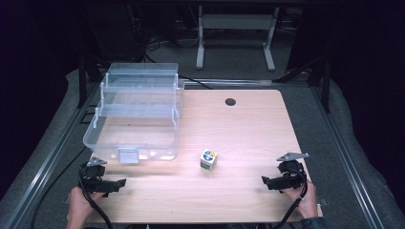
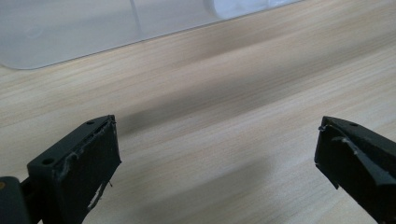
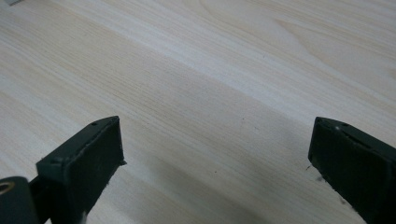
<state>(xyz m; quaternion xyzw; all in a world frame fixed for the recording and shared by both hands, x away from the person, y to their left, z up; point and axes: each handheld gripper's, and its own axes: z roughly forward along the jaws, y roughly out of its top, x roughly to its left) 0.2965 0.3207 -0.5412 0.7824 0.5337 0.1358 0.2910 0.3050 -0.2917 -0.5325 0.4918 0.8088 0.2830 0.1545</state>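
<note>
High view: small cube [image 1: 208,159] sits at bench [image 1: 248,124] centre frame, clear bin [image 1: 133,114] upper left. Left gripper [image 1: 111,185] and right gripper [image 1: 271,183] wait low, jaws wide apart, holding nothing, probably staged for pickup

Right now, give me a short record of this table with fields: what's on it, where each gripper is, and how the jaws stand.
surface: wooden table
container: clear plastic tiered box, open, back left of the table
small item: cube with a printed face, alone near the middle, apart from the box
left gripper: front left, in front of the box, jaws wide apart, nothing between them
right gripper: front right, jaws wide apart, nothing between them
contact: neither gripper touches the cube
</note>
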